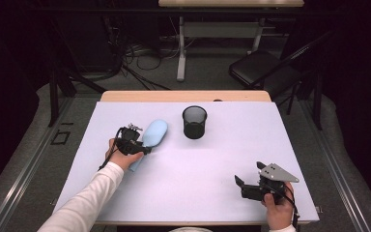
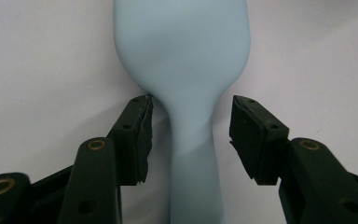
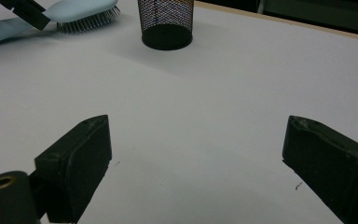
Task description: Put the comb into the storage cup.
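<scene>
Left tongs [image 2: 191, 135]: jaws astride the pale blue hairbrush's [image 2: 186, 70] neck, pads not yet touching. Brush lies bristles-down toward desk's [image 1: 198, 164] far left. Right tongs [image 3: 196, 172]: wide, empty. Risk: smooth tapered handle slipping, swivelling when lifted.

Bare table [image 1: 198, 169] between both hands; mesh cup [image 1: 194, 122] stands beside the hairbrush [image 1: 152, 135].
</scene>
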